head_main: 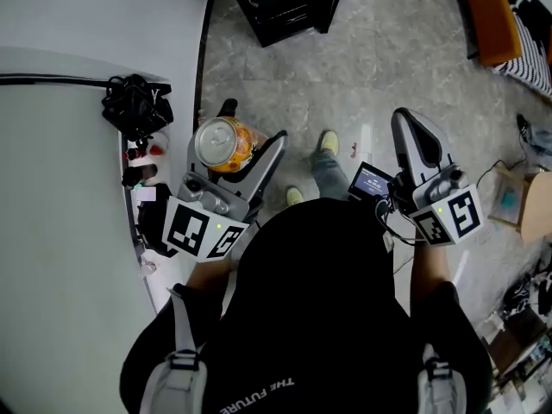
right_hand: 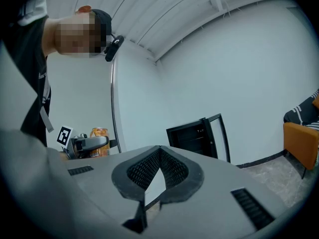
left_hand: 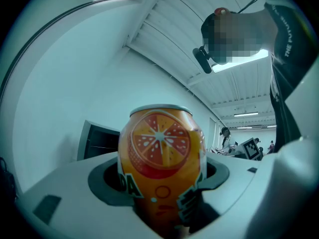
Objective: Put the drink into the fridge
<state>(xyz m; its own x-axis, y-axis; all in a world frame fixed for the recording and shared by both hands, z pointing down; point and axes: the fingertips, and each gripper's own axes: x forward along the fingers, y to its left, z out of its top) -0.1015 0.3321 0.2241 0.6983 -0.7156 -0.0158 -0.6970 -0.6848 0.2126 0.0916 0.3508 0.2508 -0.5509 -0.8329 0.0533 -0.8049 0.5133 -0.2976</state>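
An orange soda can (head_main: 222,145) with an orange-slice print sits upright between the jaws of my left gripper (head_main: 248,132), which is shut on it. In the left gripper view the can (left_hand: 160,168) fills the middle, seated in the pad notches. My right gripper (head_main: 407,128) is held out at the right over the floor, jaws shut with nothing between them; their tips (right_hand: 158,171) meet in the right gripper view. A small black fridge (head_main: 285,7) stands ahead on the floor with its door open; it also shows as the fridge (right_hand: 199,136) against the white wall.
A white rounded table (head_main: 52,188) lies at the left, with a black tangle of cables (head_main: 135,103) and small items at its edge. An orange chair (head_main: 493,20) stands far right, a cardboard box (head_main: 526,198) and clutter on the floor at the right.
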